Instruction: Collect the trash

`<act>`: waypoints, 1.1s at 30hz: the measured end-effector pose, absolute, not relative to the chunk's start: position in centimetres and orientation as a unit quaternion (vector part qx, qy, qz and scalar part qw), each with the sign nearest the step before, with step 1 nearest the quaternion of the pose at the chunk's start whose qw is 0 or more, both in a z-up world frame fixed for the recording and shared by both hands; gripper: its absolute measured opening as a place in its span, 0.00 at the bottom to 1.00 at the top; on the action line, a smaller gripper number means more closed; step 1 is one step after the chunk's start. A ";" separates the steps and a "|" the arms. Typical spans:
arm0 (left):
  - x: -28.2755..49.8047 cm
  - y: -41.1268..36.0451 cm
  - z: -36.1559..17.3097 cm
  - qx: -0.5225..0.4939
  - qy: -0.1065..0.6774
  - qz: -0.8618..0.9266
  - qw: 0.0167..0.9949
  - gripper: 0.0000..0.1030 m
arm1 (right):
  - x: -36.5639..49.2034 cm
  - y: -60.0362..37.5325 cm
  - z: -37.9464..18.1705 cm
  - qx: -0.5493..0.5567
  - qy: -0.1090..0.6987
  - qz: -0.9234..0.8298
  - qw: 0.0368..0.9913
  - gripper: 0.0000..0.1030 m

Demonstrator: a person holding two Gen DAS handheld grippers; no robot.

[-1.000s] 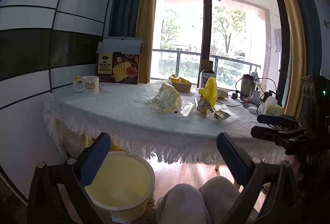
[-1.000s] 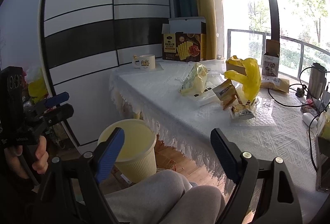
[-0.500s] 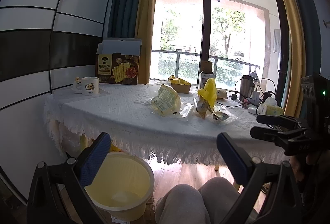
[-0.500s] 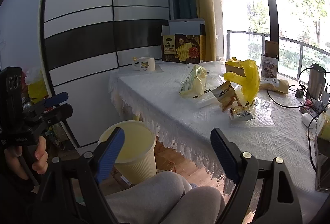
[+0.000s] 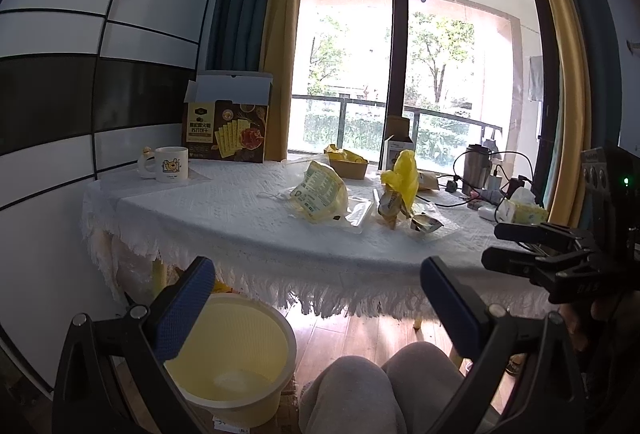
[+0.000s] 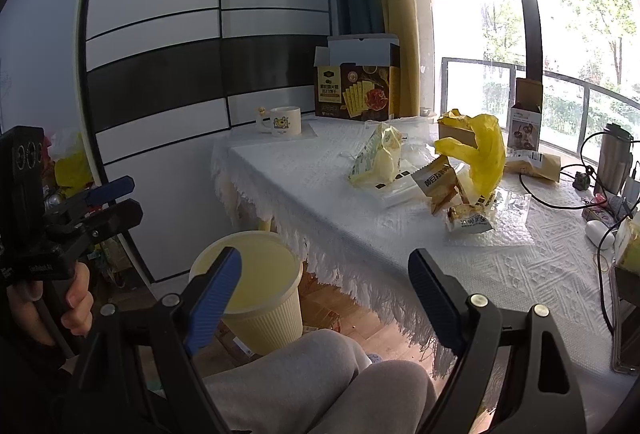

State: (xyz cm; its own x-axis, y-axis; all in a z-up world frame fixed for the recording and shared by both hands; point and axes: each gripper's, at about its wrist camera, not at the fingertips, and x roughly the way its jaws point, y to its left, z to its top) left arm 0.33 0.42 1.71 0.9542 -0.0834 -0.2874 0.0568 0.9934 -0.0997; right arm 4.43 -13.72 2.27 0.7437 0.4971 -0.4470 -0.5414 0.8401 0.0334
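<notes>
Both the left hand-held gripper [image 5: 316, 298] and the right hand-held gripper [image 6: 326, 284] hung wide and empty short of the tabletop [image 5: 224, 210], apparently poised to reach for the wrappers [image 6: 440, 182].

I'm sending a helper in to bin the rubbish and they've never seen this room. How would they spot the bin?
Find the table with the white fringed cloth by the big window. On the floor at its corner nearest the black-and-white wall stands the bin, partly under the fringe. It is a pale yellow round ribbed tub with an open top, the only container down there; everything else yellow lies on the table.
</notes>
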 end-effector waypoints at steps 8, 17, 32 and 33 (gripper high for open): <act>0.4 0.5 1.8 -0.045 0.148 -0.036 0.987 0.99 | 4.4 -13.5 2.4 -0.049 0.225 0.281 0.932 0.82; 0.6 0.7 1.9 -0.046 0.148 -0.037 0.987 0.99 | 4.6 -13.4 2.6 -0.051 0.225 0.282 0.931 0.82; 3.5 1.3 1.2 -0.036 0.176 -0.016 0.984 0.99 | 7.1 -13.7 1.4 -0.045 0.243 0.276 0.929 0.82; 4.1 1.3 1.1 -0.037 0.180 -0.017 0.983 0.99 | 7.4 -13.8 1.3 -0.043 0.245 0.275 0.929 0.82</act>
State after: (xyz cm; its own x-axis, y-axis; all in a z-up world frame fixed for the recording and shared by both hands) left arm 4.07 1.26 1.08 0.9345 -0.0473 -0.3527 0.0206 0.9967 -0.0791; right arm 7.41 -13.78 1.32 0.7281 0.4904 -0.4790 -0.5327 0.8445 0.0548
